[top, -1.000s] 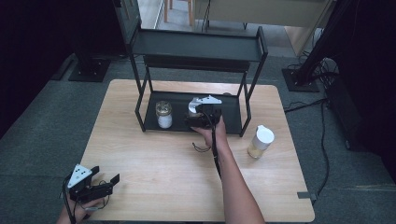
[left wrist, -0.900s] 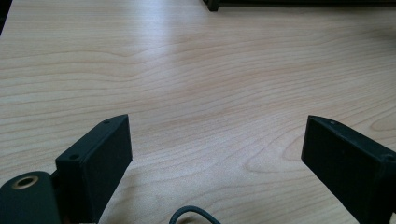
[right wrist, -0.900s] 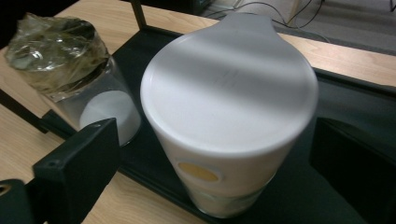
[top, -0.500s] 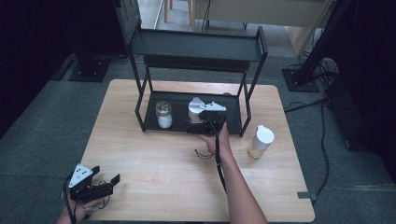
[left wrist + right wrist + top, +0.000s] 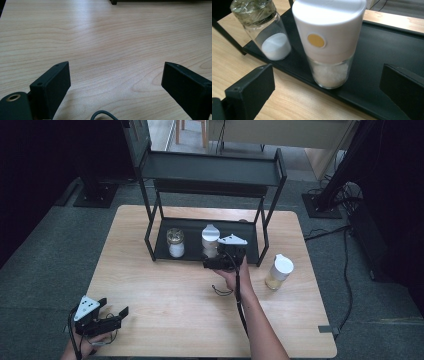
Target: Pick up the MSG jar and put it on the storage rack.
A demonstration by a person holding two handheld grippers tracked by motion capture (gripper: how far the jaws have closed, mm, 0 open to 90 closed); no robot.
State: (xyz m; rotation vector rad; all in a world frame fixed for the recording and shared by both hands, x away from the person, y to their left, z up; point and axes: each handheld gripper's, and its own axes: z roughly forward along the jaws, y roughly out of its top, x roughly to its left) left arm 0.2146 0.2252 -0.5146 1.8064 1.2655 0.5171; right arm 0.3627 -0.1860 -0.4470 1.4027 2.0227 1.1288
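Wood-grain surface (image 5: pixel 165 295) fills the high view, carrying a black metal two-tier rack (image 5: pixel 210 170). On its lower tray stand a clear glass jar of white powder (image 5: pixel 175 243) and a white-capped glass grinder (image 5: pixel 210 240). The right hand-held gripper (image 5: pixel 216 263) sits just before the grinder; the left hand-held gripper (image 5: pixel 114 317) rests near the front corner. A second white-capped bottle of yellowish contents (image 5: pixel 280 272) stands right of the rack.

Left gripper view: jaws spread wide over bare wood.

Right gripper view: jaws, just opened, stand apart from the grinder (image 5: pixel 329 42), nothing pinched; jar (image 5: pixel 265 28) beside it.
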